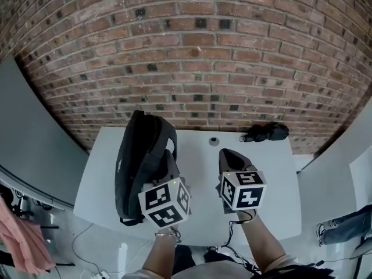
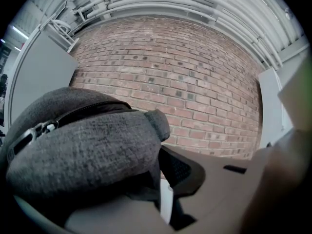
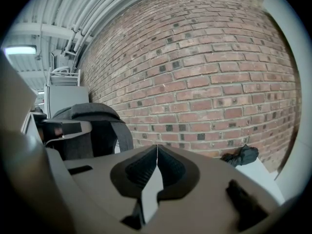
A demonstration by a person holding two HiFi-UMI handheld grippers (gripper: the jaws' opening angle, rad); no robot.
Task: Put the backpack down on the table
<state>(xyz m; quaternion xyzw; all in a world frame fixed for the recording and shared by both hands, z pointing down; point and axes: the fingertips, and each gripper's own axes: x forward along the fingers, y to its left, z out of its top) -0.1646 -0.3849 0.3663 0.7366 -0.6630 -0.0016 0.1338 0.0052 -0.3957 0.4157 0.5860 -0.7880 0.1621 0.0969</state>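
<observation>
Where the left gripper (image 2: 157, 156) closes, its jaws pinch a fold of grey fabric of the backpack (image 2: 83, 150). Only one black pad (image 2: 183, 168) shows, and the other lies behind the cloth. The bag fills the lower left of the left gripper view, its zip running across the upper side. In the right gripper view, the right gripper (image 3: 157, 150) has its jaws pressed together tip to tip with nothing between them, and the backpack shows at the left of that frame. From the head view, the backpack stands upright at left of centre, over the left part of the white table (image 1: 273, 173), with its lower end overlapping the table's near edge. Whether it rests on the top cannot be told. Each gripper's marker cube sits near the bottom of the frame, the left one (image 1: 165, 202) just below the bag and the right one (image 1: 243, 189) beside it. A small round object (image 1: 214, 140) and a black bundle (image 1: 266, 132) lie along the table's far edge. A brick wall (image 1: 197, 51) fills the upper frame, and a pink cloth (image 1: 23, 237) hangs at the lower left.
</observation>
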